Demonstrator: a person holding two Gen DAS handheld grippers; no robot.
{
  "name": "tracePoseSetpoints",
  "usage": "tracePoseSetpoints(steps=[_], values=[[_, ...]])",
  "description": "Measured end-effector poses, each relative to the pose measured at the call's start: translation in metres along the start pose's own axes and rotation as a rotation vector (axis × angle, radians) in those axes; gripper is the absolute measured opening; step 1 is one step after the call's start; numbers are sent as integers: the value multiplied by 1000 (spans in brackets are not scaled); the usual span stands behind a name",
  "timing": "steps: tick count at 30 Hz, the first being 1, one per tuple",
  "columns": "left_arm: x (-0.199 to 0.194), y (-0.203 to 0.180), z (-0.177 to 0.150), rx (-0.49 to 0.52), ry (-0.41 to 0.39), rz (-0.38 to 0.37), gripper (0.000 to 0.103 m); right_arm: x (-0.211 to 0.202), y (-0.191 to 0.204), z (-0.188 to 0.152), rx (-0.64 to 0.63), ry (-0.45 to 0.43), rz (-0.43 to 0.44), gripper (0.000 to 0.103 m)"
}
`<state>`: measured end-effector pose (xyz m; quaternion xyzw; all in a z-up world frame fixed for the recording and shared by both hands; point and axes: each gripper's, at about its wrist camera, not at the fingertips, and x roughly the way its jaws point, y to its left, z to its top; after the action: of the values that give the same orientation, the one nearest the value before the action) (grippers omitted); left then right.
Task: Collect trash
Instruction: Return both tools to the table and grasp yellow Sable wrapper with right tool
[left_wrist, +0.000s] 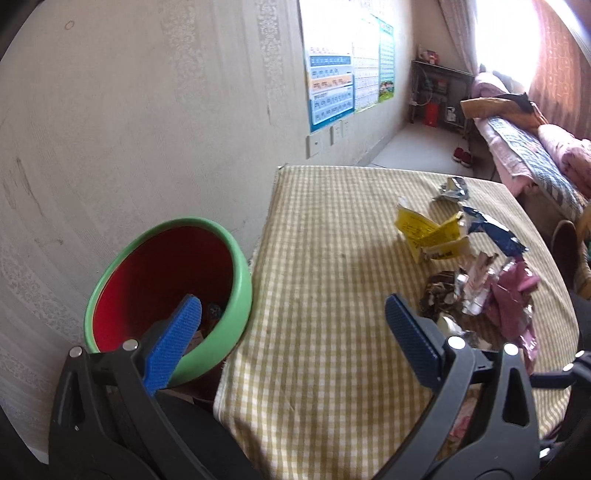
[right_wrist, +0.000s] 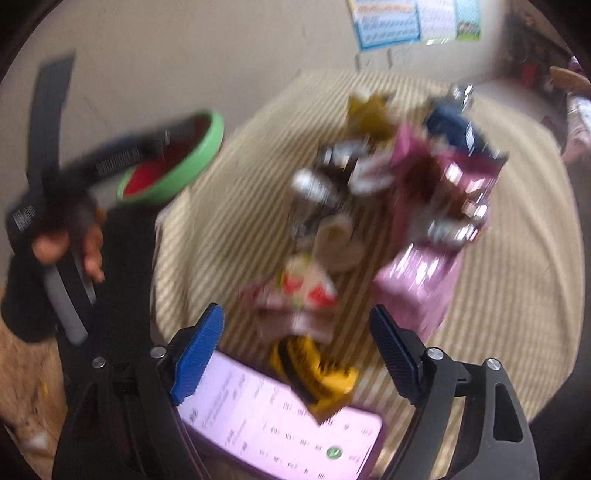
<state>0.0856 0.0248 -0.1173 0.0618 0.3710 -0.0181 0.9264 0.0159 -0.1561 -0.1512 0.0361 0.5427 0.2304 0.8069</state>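
A green bin (left_wrist: 242, 280) with a red inside stands at the table's left edge, against the wall. My left gripper (left_wrist: 295, 332) is open and holds nothing; its left finger (left_wrist: 177, 343) hangs over the bin's mouth. Loose trash lies on the checked cloth to the right: a yellow wrapper (left_wrist: 428, 232), a blue wrapper (left_wrist: 491, 229), a silver scrap (left_wrist: 452, 188), a pink bag (left_wrist: 513, 302). The right wrist view is blurred. My right gripper (right_wrist: 297, 350) is open above the pile, over a red-and-white wrapper (right_wrist: 306, 291) and a yellow-black wrapper (right_wrist: 317, 376), with the pink bag (right_wrist: 424, 266) to the right.
A phone (right_wrist: 280, 424) with a lit screen lies at the table's near edge under my right gripper. A gloved hand (right_wrist: 66, 240) holds the left gripper beside the bin (right_wrist: 177, 162). The table (left_wrist: 325, 229) abuts the wall on its left. A bed (left_wrist: 524, 147) stands beyond.
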Motion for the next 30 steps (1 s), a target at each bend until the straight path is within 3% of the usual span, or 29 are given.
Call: tracePoseSetpoints(steps=[6, 10, 16, 21, 25, 30], values=[[-2, -18, -9, 46, 49, -95, 98, 29, -2, -7, -22, 159, 0, 31], [-10, -31, -12, 101, 22, -130, 98, 17, 0, -8, -28, 111, 22, 30], [-4, -42, -17, 122, 51, -148, 98, -15, -25, 18, 31, -70, -24, 30], [-3, -44, -17, 103, 75, -196, 98, -38, -49, 41, 120, -216, -52, 30], [1, -55, -18, 81, 108, -253, 98, -55, -63, 39, 180, -304, -69, 30], [15, -75, -15, 187, 76, -226, 97, -70, -78, 29, 230, -375, -97, 30]])
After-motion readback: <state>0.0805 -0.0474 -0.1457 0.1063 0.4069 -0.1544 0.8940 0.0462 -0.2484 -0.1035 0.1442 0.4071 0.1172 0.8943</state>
